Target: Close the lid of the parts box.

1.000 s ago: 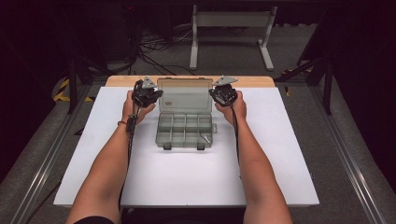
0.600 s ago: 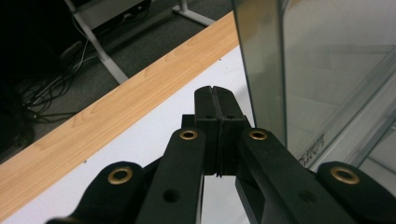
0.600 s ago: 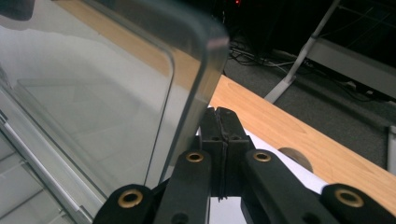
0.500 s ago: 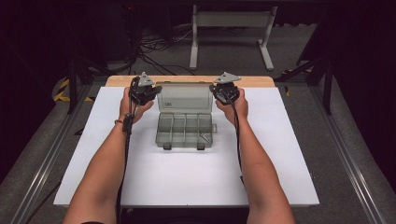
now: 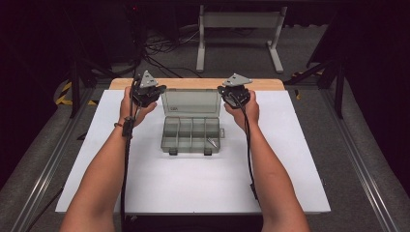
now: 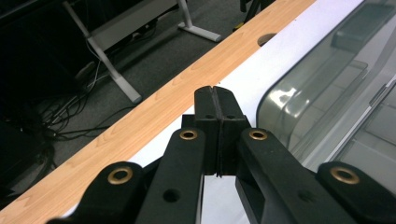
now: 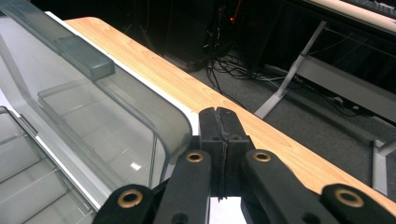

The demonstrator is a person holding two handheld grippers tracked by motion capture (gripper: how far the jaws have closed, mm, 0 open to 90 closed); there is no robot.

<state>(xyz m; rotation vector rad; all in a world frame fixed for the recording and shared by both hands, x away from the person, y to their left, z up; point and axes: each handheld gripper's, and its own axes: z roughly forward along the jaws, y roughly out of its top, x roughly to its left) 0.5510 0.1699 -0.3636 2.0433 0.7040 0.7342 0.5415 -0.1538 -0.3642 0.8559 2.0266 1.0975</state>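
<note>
Plainly, clear grey compartment box [image 5: 192, 126], lid raised

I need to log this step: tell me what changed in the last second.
Both hands moved toward the table's far edge, each beside the open lid: the left tool at its left, the right tool at its right. Nothing was grasped or released; both tools are shut and empty. The clear box stayed open in place, one small item inside.

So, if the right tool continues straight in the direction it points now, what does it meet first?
Probably the wooden table edge ahead of the shut right tool; the open lid stays beside its path. Depth is hard to judge.
</note>
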